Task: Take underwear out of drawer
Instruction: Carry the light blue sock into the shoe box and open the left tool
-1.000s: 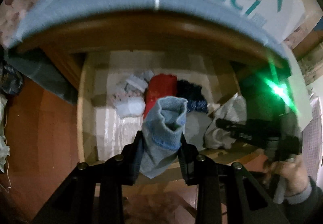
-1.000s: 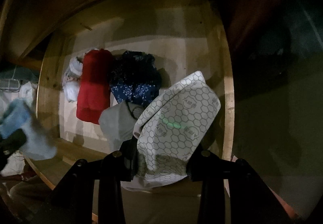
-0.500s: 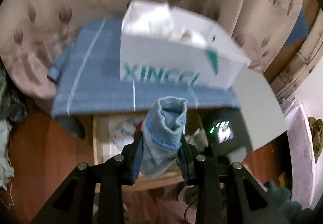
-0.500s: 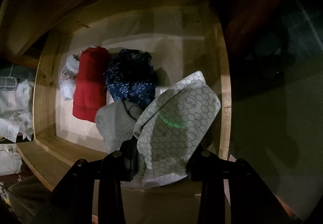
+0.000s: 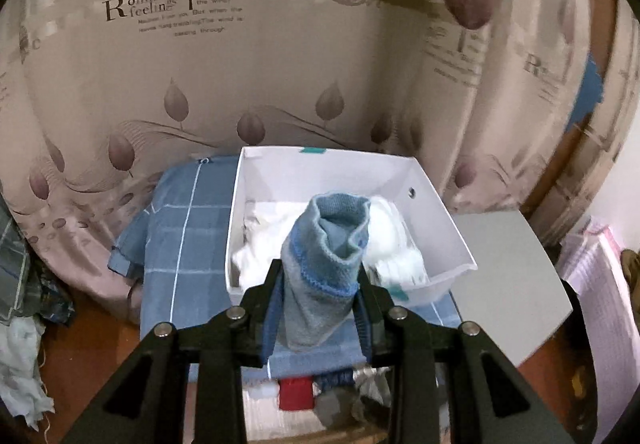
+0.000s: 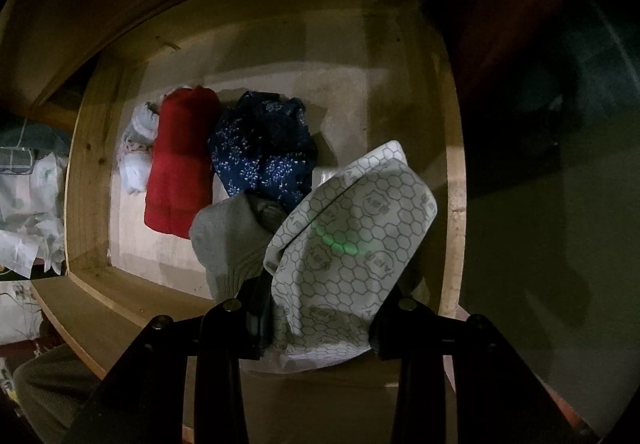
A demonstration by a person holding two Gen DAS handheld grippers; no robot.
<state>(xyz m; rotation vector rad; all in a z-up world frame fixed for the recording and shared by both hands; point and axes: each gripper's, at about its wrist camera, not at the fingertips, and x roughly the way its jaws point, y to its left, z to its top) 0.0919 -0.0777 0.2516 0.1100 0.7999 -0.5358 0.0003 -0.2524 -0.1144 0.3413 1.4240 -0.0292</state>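
Underwear roll, blue [image 5: 326, 268]: pinched by left gripper [image 5: 320, 308] over white box [image 5: 448, 228] for drop-off; right gripper [image 6: 320, 308] clamps hex-print pair [image 6: 352, 244] above drawer [image 6: 452, 179], ready to lift.

Blue garment [image 5: 324, 264] upright; hexagon-print garment [image 6: 352, 244] above drawer [image 6: 88, 171].

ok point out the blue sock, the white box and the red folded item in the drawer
blue sock [image 5: 324, 272]: left wrist view, on its ribbed body between the jaws
white box [image 5: 436, 211]: left wrist view, on its right inner wall
red folded item [image 6: 180, 159]: right wrist view, on the middle of the fold
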